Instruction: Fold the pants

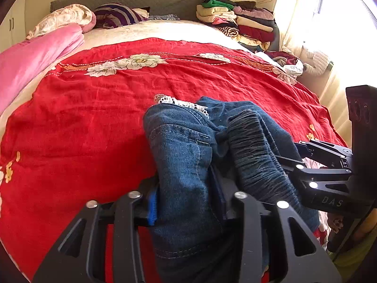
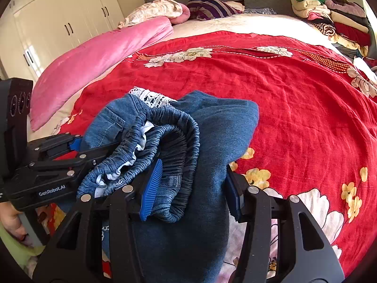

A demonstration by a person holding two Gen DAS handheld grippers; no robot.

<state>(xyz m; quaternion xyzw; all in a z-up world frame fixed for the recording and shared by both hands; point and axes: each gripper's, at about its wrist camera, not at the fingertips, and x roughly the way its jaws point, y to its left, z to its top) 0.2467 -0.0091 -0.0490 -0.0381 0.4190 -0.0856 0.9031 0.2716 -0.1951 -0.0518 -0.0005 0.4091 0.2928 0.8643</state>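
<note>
Dark blue denim pants [image 1: 183, 146] with a gathered elastic waistband and a white lace trim are bunched up over the red floral bedspread [image 1: 94, 108]. My left gripper [image 1: 186, 200] is shut on the denim near a pocket seam. My right gripper [image 2: 190, 186] is shut on the waistband and leg cloth of the pants [image 2: 212, 127]. The right gripper also shows in the left wrist view [image 1: 294, 162], at the right of the pants. The left gripper shows in the right wrist view [image 2: 77, 148], at the left. The two grippers are close together.
A pink quilt [image 2: 94, 59] lies along the bed's left side. Pillows [image 1: 117, 15] lie at the headboard. A pile of folded clothes [image 1: 240, 18] stands at the back right. White wardrobes [image 2: 59, 23] stand to the left, a bright curtained window [image 1: 329, 23] to the right.
</note>
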